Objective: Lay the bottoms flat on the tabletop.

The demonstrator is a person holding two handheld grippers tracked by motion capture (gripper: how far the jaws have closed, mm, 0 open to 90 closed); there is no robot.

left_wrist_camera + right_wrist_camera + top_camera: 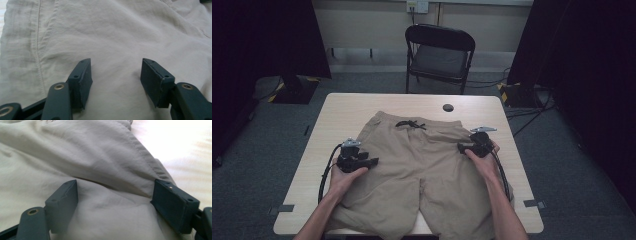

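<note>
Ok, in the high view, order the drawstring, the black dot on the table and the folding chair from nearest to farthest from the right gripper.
From the right gripper:
1. Black dot, on the table, just past the shorts' waistband.
2. Drawstring, at the waistband's middle, toward the left; close to the dot's distance.
3. Folding chair, beyond the table's far edge.

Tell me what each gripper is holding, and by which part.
Nothing: the left gripper and right gripper both stand open over the shorts.

Shorts leg hems cut off by bottom edge in high view; table beneath mostly hidden.
</note>
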